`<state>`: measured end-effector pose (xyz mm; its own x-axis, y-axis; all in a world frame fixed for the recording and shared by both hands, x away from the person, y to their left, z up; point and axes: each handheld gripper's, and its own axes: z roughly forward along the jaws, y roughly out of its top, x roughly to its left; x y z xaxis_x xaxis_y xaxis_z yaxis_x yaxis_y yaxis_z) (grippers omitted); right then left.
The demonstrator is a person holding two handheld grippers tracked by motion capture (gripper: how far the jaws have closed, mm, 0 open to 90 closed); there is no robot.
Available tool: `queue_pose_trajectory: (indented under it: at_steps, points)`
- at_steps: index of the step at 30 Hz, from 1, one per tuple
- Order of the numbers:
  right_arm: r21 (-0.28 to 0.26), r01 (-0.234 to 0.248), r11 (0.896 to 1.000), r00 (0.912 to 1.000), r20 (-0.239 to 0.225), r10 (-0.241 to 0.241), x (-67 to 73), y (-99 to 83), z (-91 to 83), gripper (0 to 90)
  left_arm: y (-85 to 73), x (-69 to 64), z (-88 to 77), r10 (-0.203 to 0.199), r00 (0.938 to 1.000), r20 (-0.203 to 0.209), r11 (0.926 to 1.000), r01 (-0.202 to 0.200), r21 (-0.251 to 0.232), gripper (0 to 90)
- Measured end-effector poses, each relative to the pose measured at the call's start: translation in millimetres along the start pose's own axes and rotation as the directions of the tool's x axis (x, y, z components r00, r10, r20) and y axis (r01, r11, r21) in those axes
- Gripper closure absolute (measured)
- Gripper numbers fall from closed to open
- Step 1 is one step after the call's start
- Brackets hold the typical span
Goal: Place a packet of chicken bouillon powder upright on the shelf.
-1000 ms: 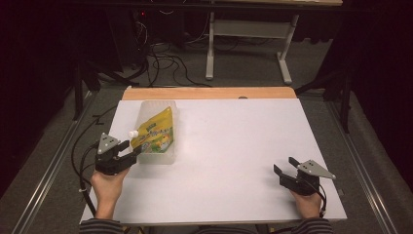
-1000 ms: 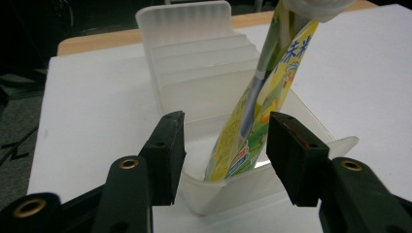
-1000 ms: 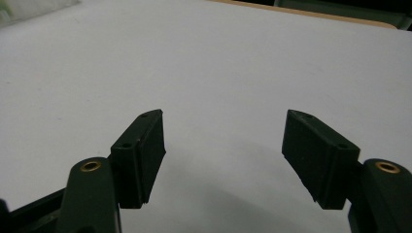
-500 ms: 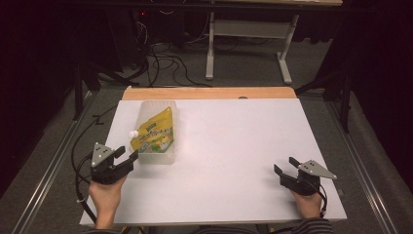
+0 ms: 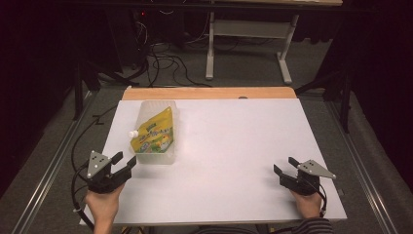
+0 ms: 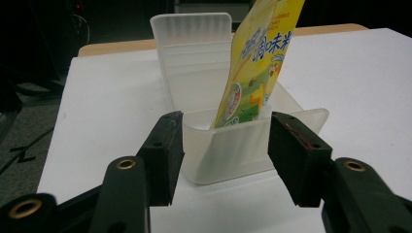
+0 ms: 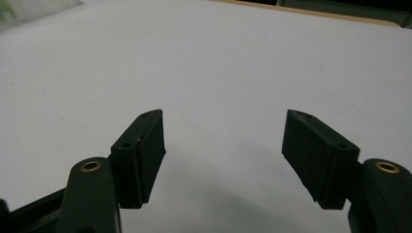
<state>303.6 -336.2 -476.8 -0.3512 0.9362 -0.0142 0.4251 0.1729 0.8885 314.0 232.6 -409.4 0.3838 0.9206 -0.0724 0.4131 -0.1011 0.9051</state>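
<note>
Since the earlier frames the left tongs [image 5: 123,161] have drawn back from the clear plastic tub [image 5: 157,131] toward the near edge of the counter [image 5: 234,146], their jaws parted and empty; they now sit just short of the tub's near end without touching it. Seen along them, the tub [image 6: 228,145] stands just beyond and between the jaw tips, with a yellow drink pouch [image 6: 255,63] leaning inside it. The hand [image 5: 103,207] behind them rests low at the counter's near edge. Right tongs [image 5: 286,167] rest well apart from the tub, jaws wide and empty over bare counter.
</note>
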Motion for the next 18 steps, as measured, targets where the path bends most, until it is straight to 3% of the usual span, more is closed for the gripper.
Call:
queue_pose_trajectory:
  at_steps: [13,18]
  points:
    - [0.014,0.001,1.000,1.0000,0.001,-0.001,0.3,0.6,1.3,32.6,-5.1,-10.7,-2.2,0.010,0.9993,0.035,0.9999,-0.010,-0.012,45.8]
    - [0.017,-0.004,1.000,1.0000,0.002,0.004,0.1,0.7,1.6,32.6,-4.5,-18.3,-2.7,0.037,0.9982,0.048,0.9992,-0.036,-0.019,44.4]
